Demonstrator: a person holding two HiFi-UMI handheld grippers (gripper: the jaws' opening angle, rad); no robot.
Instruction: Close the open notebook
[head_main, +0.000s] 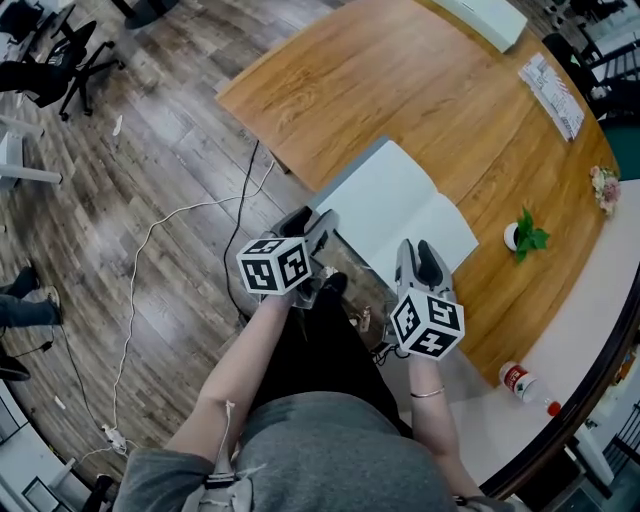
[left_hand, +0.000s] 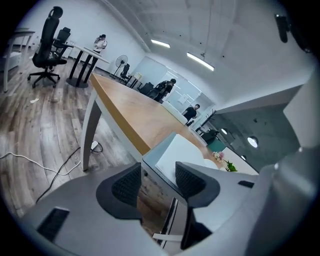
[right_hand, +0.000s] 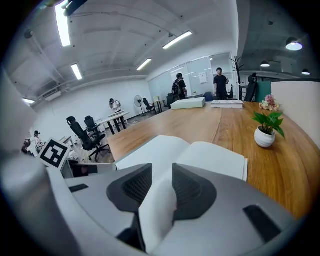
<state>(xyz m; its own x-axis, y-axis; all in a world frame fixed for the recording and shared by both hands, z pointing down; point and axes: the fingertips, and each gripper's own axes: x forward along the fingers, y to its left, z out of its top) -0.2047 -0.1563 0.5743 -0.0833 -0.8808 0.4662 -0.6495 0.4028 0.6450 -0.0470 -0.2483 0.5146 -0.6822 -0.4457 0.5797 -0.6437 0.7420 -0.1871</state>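
The open notebook (head_main: 400, 200) lies with blank white pages up on a grey cover, at the near edge of the wooden table (head_main: 400, 80). My left gripper (head_main: 313, 226) is at its near left corner. In the left gripper view that gripper (left_hand: 157, 170) is open, and the cover's corner (left_hand: 154, 159) shows in the gap, clear of both pads. My right gripper (head_main: 420, 258) is at the notebook's near right edge. In the right gripper view the right gripper (right_hand: 160, 170) has a lifted white page (right_hand: 157, 210) standing between its pads; the gap is wider than the sheet.
A small potted plant (head_main: 523, 236) stands right of the notebook, with pink flowers (head_main: 604, 187) further back. Printed papers (head_main: 553, 92) and a white box (head_main: 485, 15) lie at the far end. A bottle (head_main: 525, 385) lies on the white table. Cables (head_main: 150, 240) trail across the floor.
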